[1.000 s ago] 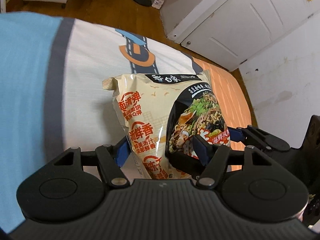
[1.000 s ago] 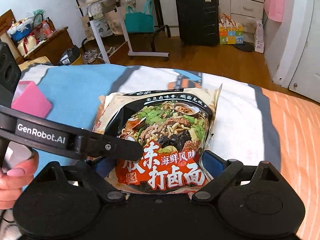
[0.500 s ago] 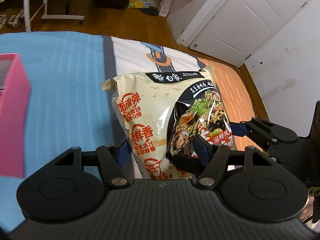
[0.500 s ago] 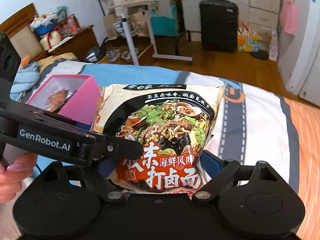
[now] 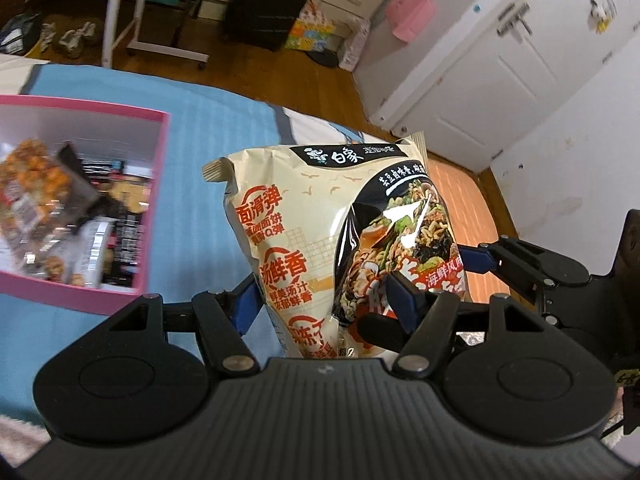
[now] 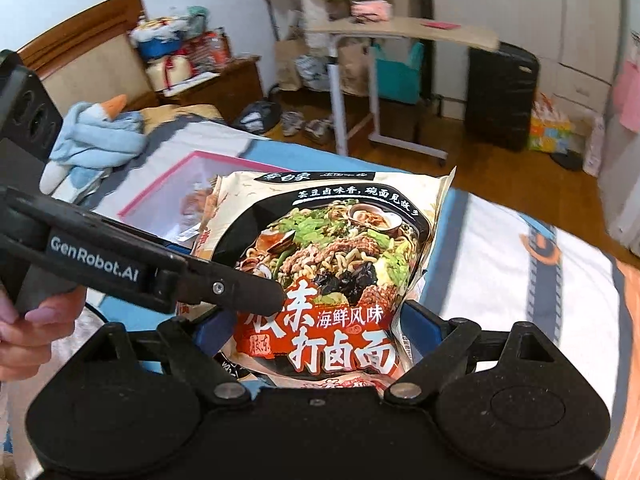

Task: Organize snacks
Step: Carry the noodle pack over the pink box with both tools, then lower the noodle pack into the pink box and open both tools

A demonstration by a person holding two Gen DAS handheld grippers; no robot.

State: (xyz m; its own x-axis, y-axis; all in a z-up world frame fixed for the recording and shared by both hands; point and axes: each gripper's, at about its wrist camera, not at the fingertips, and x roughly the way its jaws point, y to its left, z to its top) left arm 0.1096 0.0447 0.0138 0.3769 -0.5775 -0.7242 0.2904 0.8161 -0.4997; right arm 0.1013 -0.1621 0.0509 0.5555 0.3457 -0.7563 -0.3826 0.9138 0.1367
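A large cream and black instant noodle pack [image 5: 320, 240] hangs above the blue bedspread, held from both sides. My left gripper [image 5: 324, 306] is shut on its lower part, blue pads pressing both faces. My right gripper [image 6: 318, 326] is shut on the same noodle pack [image 6: 332, 264] across its width. The right gripper's black finger [image 5: 524, 260] shows at the pack's right edge in the left wrist view. To the left lies an open pink box [image 5: 156, 208] with several snack packets inside; the pack hides part of the same box [image 6: 160, 188] in the right wrist view.
A blue bedspread [image 5: 208, 132] covers the bed, with a white and orange patterned part [image 6: 520, 280] to the right. A blue plush toy [image 6: 96, 136] lies at the bed's head. Beyond the bed are wooden floor, a rolling table [image 6: 400, 36], a black suitcase [image 6: 500, 96] and white cupboards [image 5: 500, 60].
Both grippers have carried the noodle pack up and to the left over the bed. The pink box has come into view and now lies close beside the pack.
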